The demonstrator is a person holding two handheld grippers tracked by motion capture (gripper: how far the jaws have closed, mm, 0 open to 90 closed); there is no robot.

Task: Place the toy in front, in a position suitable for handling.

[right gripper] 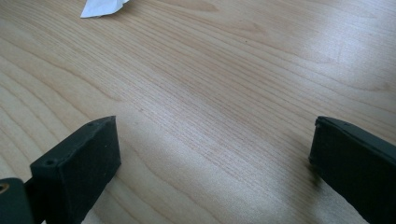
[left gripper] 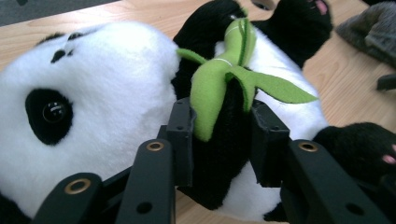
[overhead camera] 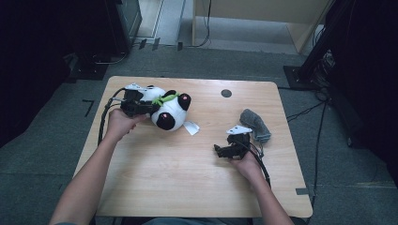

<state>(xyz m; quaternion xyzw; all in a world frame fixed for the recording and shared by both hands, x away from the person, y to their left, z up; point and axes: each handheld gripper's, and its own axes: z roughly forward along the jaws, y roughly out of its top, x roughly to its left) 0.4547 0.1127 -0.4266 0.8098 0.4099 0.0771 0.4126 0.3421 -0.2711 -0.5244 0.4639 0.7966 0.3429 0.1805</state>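
My left gripper [left gripper: 222,140] is clamped on the toy panda [overhead camera: 165,108]: its two black jaws press from either side on the panda's black arm, with a strip of green felt leaf [left gripper: 219,79] pinched against the inner face of the jaw on the left of the left gripper view. The panda lies on its back right ahead of this gripper, its white head with one glossy eye off to the left of the jaws and its belly and a black foot with a pink pad off to the right. From the high view the panda rests on the wooden table [overhead camera: 187,187] at its far left part, just beyond my left hand [overhead camera: 119,123].

My right gripper [right gripper: 212,154] stands wide open with nothing between its jaws, just bare wood under and ahead of them. A white paper tag [right gripper: 100,7] lies on the table far ahead of it, up towards the left jaw's side. In the high view this gripper sits low over the table in my right hand [overhead camera: 246,164], well apart from the panda, and a grey cloth [overhead camera: 256,124] lies just behind it, towards the table's right edge.
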